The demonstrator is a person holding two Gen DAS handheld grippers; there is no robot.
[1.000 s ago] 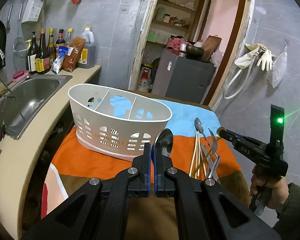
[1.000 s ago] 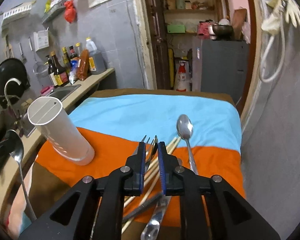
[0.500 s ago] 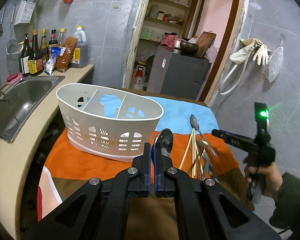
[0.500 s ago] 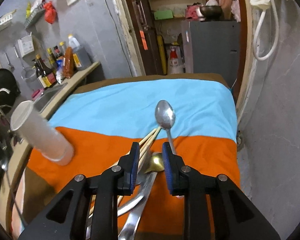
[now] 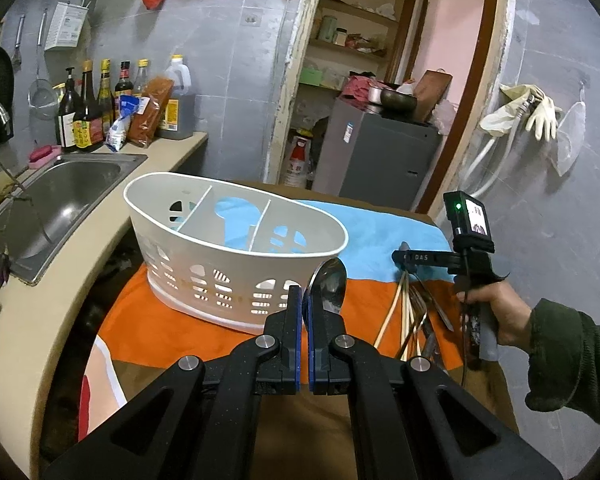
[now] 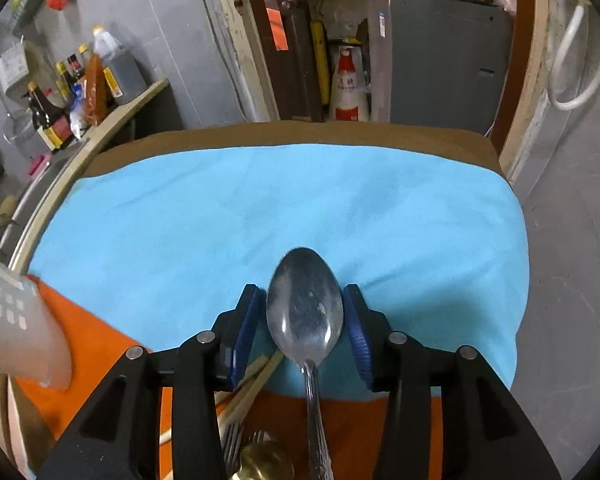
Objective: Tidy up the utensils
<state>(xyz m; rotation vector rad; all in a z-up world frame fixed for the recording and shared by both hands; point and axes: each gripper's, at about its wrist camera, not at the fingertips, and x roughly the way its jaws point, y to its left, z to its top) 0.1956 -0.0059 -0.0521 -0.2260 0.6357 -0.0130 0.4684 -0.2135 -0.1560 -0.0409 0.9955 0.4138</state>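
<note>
While my left gripper (image 5: 304, 312) has its jaws closed on a spoon (image 5: 329, 285) just right of the white basket (image 5: 236, 248), my right gripper (image 6: 305, 330), jaws open, straddles a second spoon (image 6: 305, 312) lying farther right. Next I'd close there, then drop the held spoon into a compartment.

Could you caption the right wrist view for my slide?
Open right tool straddles a spoon lying on the cloth.

Home kitchen: steel sink (image 5: 56, 196), sauce bottles (image 5: 86, 112) on counter, small fridge (image 5: 380, 156), rubber gloves (image 5: 540, 114) on wall.
</note>
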